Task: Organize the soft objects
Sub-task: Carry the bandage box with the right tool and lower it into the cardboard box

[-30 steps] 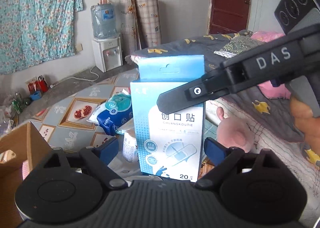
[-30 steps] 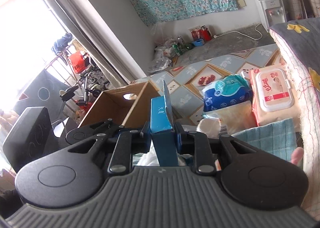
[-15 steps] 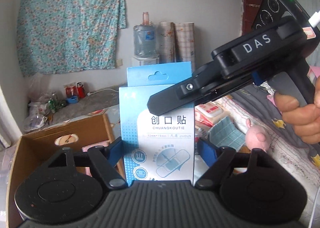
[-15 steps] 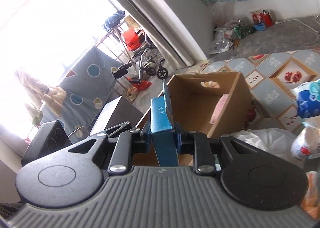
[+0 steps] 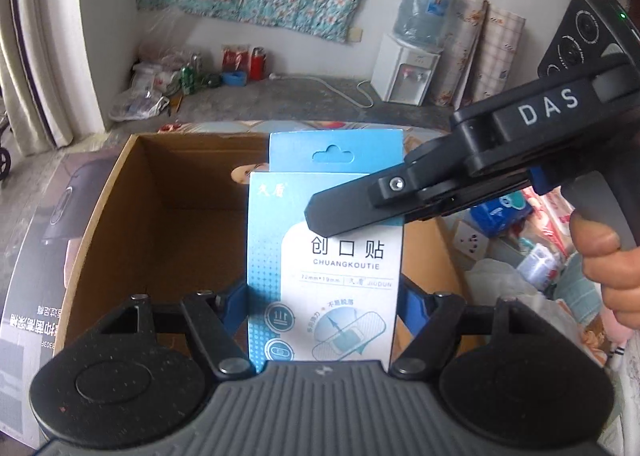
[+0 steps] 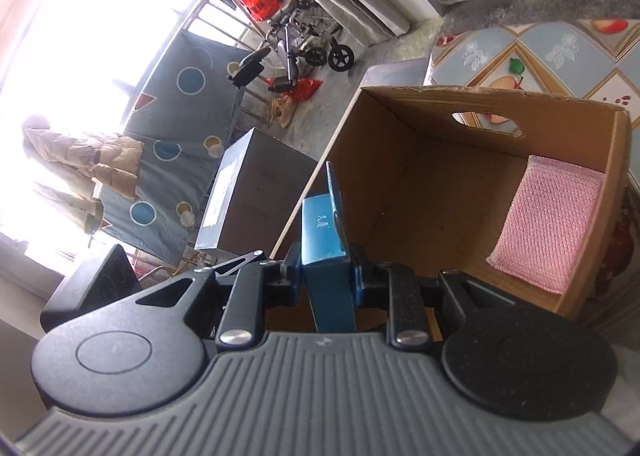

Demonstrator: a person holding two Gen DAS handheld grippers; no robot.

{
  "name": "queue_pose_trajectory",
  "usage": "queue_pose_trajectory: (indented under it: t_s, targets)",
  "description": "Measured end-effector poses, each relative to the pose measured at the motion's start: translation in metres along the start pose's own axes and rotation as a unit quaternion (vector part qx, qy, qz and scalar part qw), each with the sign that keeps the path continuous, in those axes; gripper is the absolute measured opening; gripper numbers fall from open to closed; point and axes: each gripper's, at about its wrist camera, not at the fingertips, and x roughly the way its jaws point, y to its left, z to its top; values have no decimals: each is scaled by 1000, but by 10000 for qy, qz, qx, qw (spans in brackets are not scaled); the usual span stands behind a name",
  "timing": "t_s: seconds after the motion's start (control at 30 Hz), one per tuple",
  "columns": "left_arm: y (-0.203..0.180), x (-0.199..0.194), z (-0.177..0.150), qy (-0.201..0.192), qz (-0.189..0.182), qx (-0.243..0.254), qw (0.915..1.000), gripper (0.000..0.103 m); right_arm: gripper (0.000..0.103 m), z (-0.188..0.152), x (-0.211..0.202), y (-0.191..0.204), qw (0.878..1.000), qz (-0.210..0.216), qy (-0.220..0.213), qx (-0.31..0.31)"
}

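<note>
A blue and white box of plasters (image 5: 324, 256) is held upright over an open cardboard box (image 5: 120, 191). My left gripper (image 5: 325, 304) is shut on its two side edges. My right gripper (image 6: 326, 280) is shut on its flat faces and shows in the left wrist view (image 5: 360, 207) reaching in from the right. In the right wrist view the box of plasters (image 6: 324, 240) is seen edge-on above the cardboard box (image 6: 400, 95). A pink padded pouch (image 6: 548, 223) leans against the cardboard box's right wall.
A dark carton (image 5: 40, 256) lies left of the cardboard box. Tissue packs and wipes (image 5: 500, 211) lie on the patterned mat to the right. A water dispenser (image 5: 408, 71) stands at the back wall. A wheelchair (image 6: 304, 39) stands by the window.
Both grippers have carried the box of plasters left from over the tissue packs and bed to above the cardboard box, and tilted down toward its inside.
</note>
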Motion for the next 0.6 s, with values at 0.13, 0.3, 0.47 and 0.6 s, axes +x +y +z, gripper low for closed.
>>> queue_pose_trajectory:
  t_s: [0.13,0.3,0.47,0.6]
  targets:
    - [25,29,8,295,267,-253,9989,76,20,31,39,-26,9994,-169,245,172]
    - [41,51,9,587,334,-444,9967,80,20,56,79,-49,9968,-644,473,93]
    - [39,68,8,919,449,-358,9941,78,22,69,101,-67,9898,-1290,591,-161]
    - [37,73,6,1107,468,-374,9920,74,27,78,102,-71,9822,-1751,566,-385]
